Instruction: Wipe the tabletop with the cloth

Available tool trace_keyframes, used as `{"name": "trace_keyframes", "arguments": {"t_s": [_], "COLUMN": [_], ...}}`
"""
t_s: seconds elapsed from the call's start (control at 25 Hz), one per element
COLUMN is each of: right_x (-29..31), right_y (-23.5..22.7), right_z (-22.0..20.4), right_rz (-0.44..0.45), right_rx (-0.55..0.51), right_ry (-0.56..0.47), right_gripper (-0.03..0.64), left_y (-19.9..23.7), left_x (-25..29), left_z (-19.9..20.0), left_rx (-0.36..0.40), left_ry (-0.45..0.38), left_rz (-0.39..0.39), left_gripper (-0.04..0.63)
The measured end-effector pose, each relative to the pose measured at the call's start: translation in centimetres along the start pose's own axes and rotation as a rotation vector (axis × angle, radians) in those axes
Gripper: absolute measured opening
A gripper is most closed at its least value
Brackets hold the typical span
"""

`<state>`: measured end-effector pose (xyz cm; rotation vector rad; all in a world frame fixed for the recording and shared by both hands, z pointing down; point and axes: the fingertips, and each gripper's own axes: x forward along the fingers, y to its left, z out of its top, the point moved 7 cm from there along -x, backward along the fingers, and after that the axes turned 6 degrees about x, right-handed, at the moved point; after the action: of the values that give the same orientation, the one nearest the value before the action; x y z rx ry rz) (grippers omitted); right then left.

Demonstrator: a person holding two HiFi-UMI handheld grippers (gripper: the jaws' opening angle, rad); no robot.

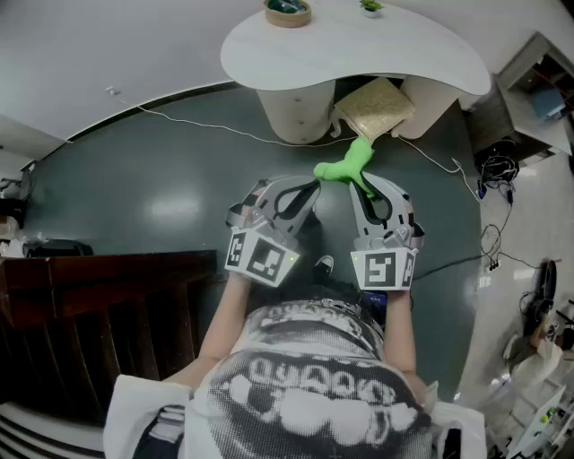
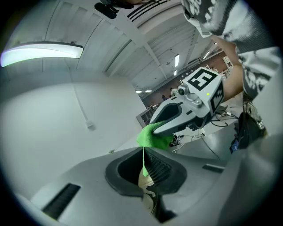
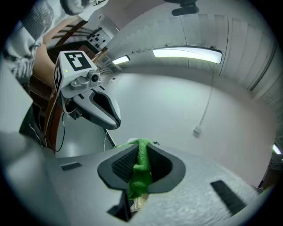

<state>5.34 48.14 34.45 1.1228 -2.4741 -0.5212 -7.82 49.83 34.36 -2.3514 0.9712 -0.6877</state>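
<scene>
The green cloth (image 1: 345,164) hangs in the air between my two grippers, above the dark floor and short of the white table (image 1: 269,56). My right gripper (image 1: 360,186) is shut on it; in the right gripper view a thick fold of cloth (image 3: 140,170) fills the jaws of the right gripper (image 3: 139,152). My left gripper (image 1: 314,185) meets the cloth's left end. In the left gripper view a thin strip of cloth (image 2: 154,134) runs down into the closed jaws of the left gripper (image 2: 143,152).
A bowl (image 1: 288,11) and a small plant (image 1: 371,6) stand on the white table. A beige cushion (image 1: 375,106) lies under its edge. A white cable (image 1: 206,121) crosses the floor. Dark wooden furniture (image 1: 108,296) stands at left, cable tangles (image 1: 495,170) at right.
</scene>
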Motion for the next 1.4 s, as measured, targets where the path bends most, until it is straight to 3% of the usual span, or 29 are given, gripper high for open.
{"name": "trace_keyframes", "arguments": {"t_s": [0.32,0.96,1.4], "right_x": [3.4,15.7,24.5], "right_y": [-1.0,-7.4,-9.3], "right_z": [-0.4,-1.9,-1.3], "right_rz": [0.016,0.012,0.032], "right_rx": [0.031,0.054,0.022], "right_ry": [0.009,0.065,0.111], "right_gripper": [0.051,0.051,0.051], "left_y": [2.3,12.4,19.4], "left_x": [1.7,10.6,14.6], "left_z": [-1.8,-7.5,-12.8], "left_rx": [-0.014,-0.025,-0.056], "left_ry": [0.008,0.010,-0.012], "left_rz": [-0.009,-0.057,-0.068], "left_gripper": [0.006,0.007,0.006]}}
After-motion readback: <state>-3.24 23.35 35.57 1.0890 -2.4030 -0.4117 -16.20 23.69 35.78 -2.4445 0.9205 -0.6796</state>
